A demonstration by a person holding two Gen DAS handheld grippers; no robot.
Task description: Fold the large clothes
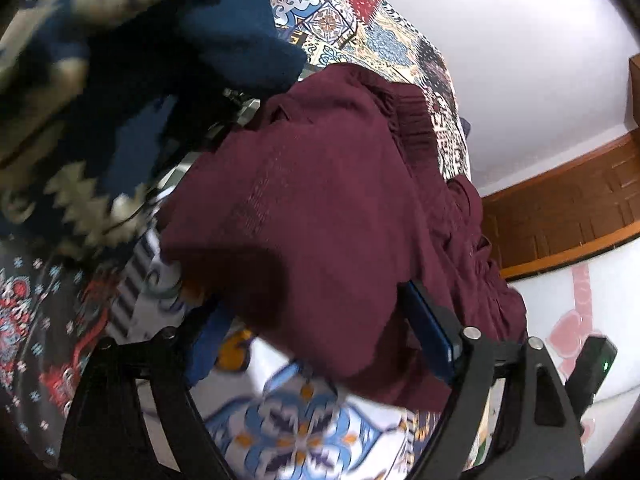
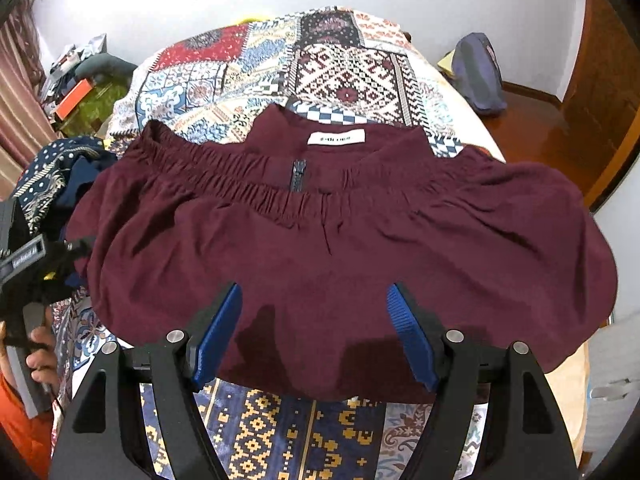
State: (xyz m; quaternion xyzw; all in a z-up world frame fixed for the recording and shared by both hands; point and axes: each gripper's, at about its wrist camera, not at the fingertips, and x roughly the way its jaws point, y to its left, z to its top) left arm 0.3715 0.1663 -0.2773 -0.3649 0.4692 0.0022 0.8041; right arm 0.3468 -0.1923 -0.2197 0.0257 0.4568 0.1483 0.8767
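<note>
maroon garment (image 2: 320, 248) on patchwork bedspread (image 2: 344, 76), seemingly folded

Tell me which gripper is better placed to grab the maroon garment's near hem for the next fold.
Right, probably. The right gripper has open jaws straddling the near hem of the maroon garment, squarely facing the flat cloth. The left gripper sits at the garment's side edge, its view blurred and crowded by the navy patterned clothes.
</note>
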